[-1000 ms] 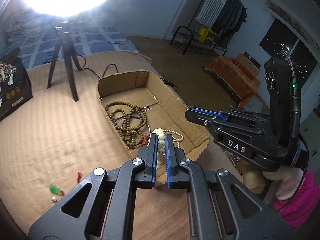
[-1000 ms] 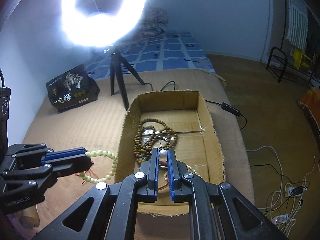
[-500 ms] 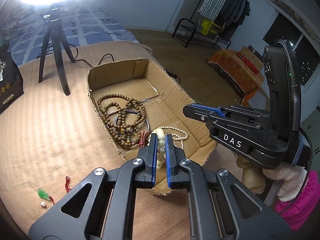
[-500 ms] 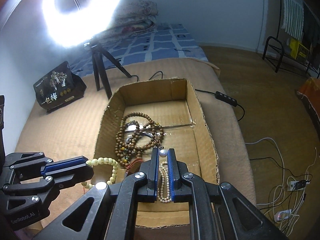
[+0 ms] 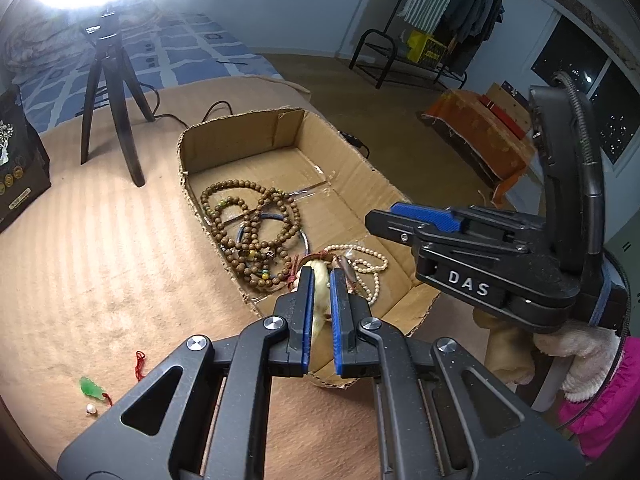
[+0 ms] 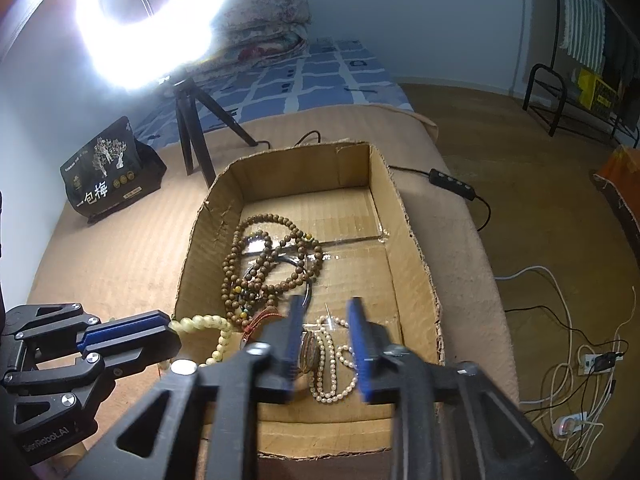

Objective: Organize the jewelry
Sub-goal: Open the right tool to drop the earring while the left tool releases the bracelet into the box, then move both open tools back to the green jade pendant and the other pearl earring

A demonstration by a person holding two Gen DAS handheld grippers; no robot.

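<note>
A shallow cardboard box (image 5: 352, 168) (image 6: 416, 264) lies on the tan blanket. It holds brown wooden bead strands (image 5: 248, 232) (image 6: 264, 264) and a white pearl necklace (image 5: 370, 264) (image 6: 332, 364). My left gripper (image 5: 321, 276) is shut on a pale yellow-green bead bracelet (image 5: 318, 296) (image 6: 208, 330) over the box's near left edge. My right gripper (image 6: 326, 312) (image 5: 424, 216) is open and empty, above the pearl necklace. A green pendant on red cord (image 5: 94, 388) and a small pearl (image 5: 91, 411) lie on the blanket left of the box.
A ring light on a black tripod (image 5: 112, 92) (image 6: 192, 128) stands behind the box. A black bag (image 6: 108, 168) (image 5: 18, 160) sits at the far left. A cable switch (image 6: 450, 184) lies right of the box. Cables and a power strip (image 6: 576, 364) lie on the floor.
My right gripper has opened and the pearl necklace it held now lies in the box. My left gripper has carried the pale bracelet over the box's edge.
</note>
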